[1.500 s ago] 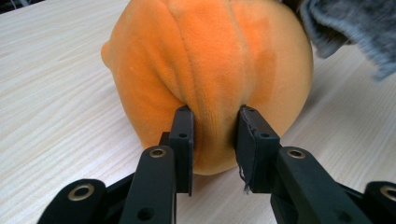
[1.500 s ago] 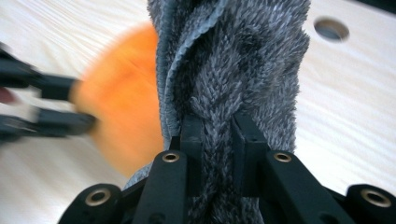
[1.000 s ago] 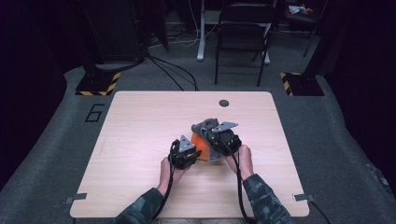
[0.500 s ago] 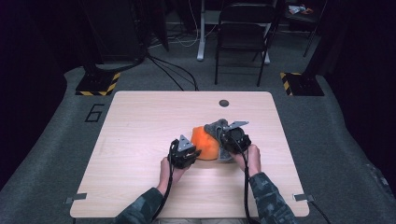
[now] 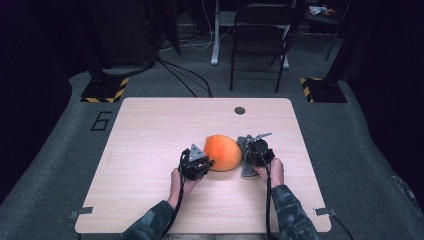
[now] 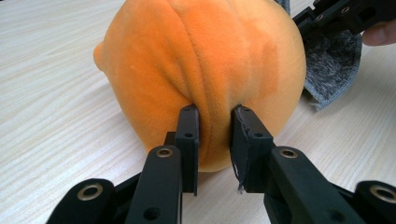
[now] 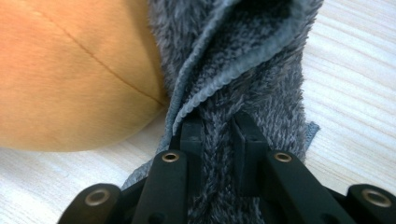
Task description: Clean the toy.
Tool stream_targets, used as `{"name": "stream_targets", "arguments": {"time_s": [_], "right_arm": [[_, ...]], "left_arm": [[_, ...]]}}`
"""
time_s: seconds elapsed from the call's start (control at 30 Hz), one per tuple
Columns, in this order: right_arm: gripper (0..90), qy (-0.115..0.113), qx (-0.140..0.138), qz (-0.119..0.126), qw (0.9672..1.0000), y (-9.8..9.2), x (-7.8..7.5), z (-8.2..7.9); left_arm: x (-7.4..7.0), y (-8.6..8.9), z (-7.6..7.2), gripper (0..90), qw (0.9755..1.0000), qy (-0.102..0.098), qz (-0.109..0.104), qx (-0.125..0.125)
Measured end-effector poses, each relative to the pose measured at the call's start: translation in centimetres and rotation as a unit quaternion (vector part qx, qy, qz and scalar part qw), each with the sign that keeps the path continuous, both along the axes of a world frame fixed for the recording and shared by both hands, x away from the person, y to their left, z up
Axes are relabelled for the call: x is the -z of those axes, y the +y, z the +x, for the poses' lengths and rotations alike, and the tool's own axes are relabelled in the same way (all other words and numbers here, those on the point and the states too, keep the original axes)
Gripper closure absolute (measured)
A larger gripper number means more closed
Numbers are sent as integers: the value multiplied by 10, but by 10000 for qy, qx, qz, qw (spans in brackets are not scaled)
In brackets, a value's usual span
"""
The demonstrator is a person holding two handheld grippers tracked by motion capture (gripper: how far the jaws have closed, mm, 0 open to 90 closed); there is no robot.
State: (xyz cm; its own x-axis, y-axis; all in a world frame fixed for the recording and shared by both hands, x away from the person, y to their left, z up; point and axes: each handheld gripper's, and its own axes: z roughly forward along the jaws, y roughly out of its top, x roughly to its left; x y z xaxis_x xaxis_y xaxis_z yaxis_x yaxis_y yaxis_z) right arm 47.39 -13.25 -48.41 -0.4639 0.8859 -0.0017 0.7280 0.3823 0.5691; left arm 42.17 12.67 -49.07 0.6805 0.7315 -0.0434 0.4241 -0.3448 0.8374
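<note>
right claw drops to the counter, cloth in tow

since the earlier frames the right claw (image 5: 248,152) has swung away from above the orange plush toy (image 5: 222,152) and come down at its 3 o'clock side, carrying the grey fleece cloth (image 5: 245,159) with it; the cloth no longer drapes over the toy and now trails on the counter (image 5: 150,130) beside it. the left claw (image 5: 206,163) has kept its place at the toy's 8 o'clock.

in the high view the toy sits near the middle of the counter, a little toward the person's edge, between the two claws. in the left gripper view the left claw (image 6: 214,125) is clamped on a fold of the toy's (image 6: 201,65) orange fabric, the plush bulging up between and beyond the pads. the grey cloth (image 6: 329,65) lies at the toy's 3 o'clock there, with the other claw above it.

in the right gripper view the right claw (image 7: 217,128) is pinched tight on a bunched ridge of the grey cloth (image 7: 261,70), whose folded, stitched edge rises toward 12 o'clock. the toy (image 7: 70,70) presses against the cloth at 9 o'clock. the person's hands and patterned sleeves come in from 6 o'clock in the high view.
</note>
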Motion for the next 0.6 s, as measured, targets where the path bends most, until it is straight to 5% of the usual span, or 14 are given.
{"name": "stream_targets", "arguments": {"time_s": [0.2,0.33,0.47,0.6], "right_arm": [[768,-511,101,455,9976,-9,-37,-7],[768,-738,-238,791,9938,4,-62,-19],[767,-588,-612,533,9950,28,-55,-23],[768,-655,-537,425,9955,32,-45,-20]], "left_arm": [[0,0,0,729,10000,-15,-23,-6],[0,0,0,722,10000,-32,-35,-23],[0,1,0,702,10000,-52,-3,-19],[-2,2,-2,586,9999,-123,7,-43]]}}
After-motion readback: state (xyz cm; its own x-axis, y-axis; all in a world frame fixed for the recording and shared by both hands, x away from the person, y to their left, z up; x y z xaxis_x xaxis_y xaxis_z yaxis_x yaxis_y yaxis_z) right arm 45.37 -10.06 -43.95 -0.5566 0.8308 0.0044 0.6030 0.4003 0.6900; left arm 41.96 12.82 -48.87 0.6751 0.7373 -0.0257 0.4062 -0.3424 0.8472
